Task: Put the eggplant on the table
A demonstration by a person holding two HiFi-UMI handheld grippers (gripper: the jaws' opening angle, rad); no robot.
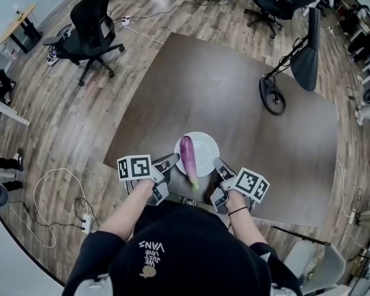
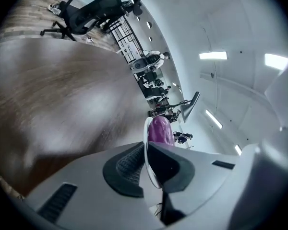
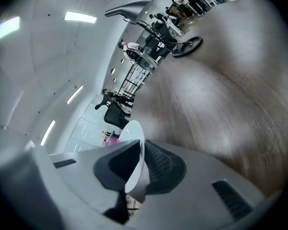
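Eggplant, glossy, on round plate; left gripper and right gripper fingers clamp rim.

Left gripper view: eggplant mostly hidden behind the left gripper, only its rounded end clears the jaws. Plate is edge-on, the rest is lost between the pads. Table top is smeared by blur. Right gripper view: eggplant is just a pink sliver behind the plate rim, and the right gripper covers the plate's lower part. Head view: person's head blocks the table's near edge. Background figures in both gripper views are too small to tell.
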